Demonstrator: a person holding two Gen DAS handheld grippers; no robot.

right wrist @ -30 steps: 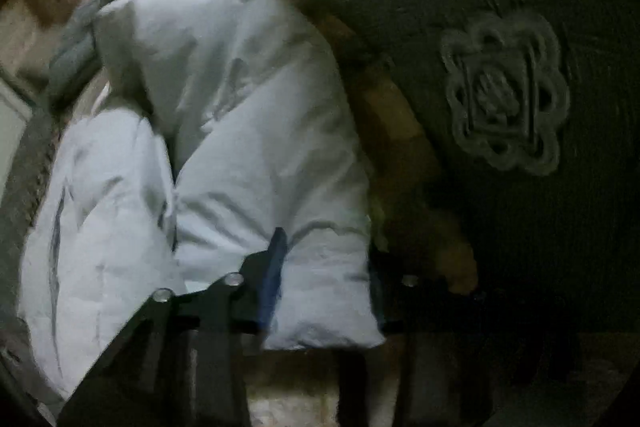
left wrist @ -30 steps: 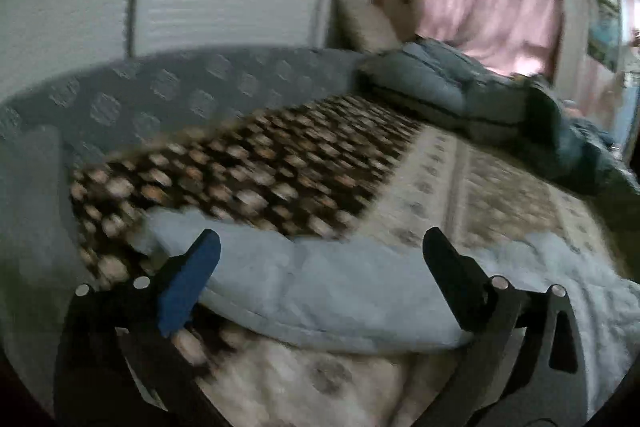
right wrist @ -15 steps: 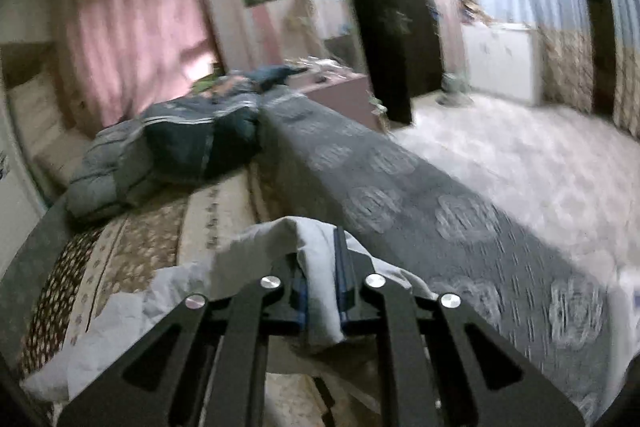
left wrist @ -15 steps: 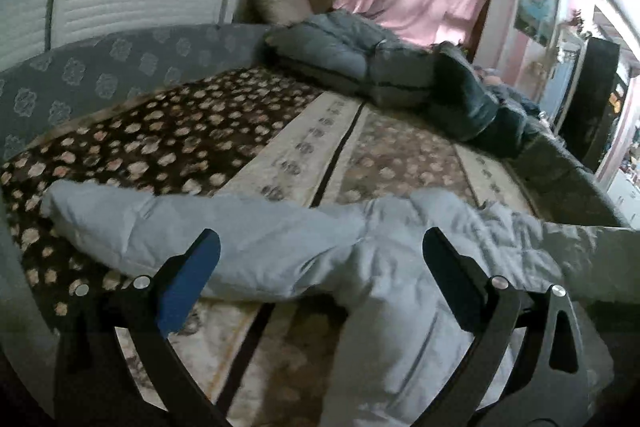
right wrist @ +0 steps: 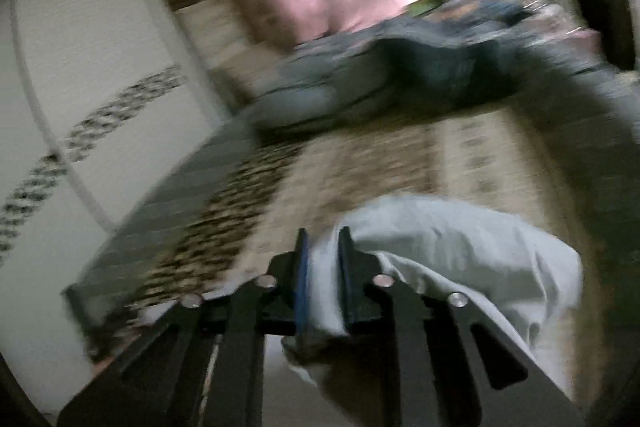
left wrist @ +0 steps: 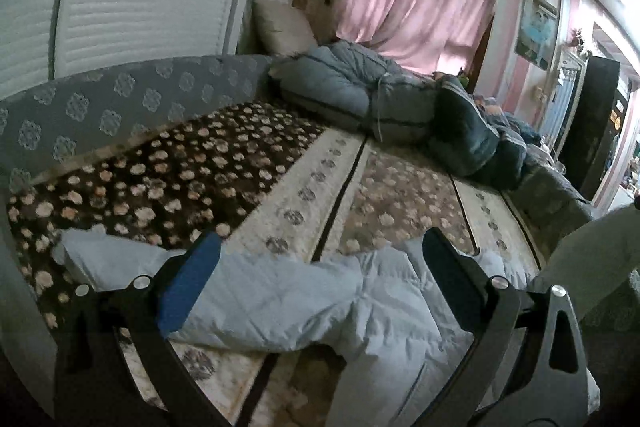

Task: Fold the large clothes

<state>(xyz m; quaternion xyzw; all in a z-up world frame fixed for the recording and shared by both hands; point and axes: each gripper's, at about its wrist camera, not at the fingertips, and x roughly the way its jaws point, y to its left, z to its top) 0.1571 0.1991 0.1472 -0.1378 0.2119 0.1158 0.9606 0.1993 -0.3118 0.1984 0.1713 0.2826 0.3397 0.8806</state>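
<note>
One pale blue padded coat (left wrist: 320, 299) on one bed (left wrist: 304, 187); two folded coats (left wrist: 360, 95) stacked behind; one pillow (left wrist: 280, 27).

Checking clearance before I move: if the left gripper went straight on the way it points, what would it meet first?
Probably the pale blue padded jacket lying between the open left gripper and the patterned bed cover; depth is hard to judge.
</note>
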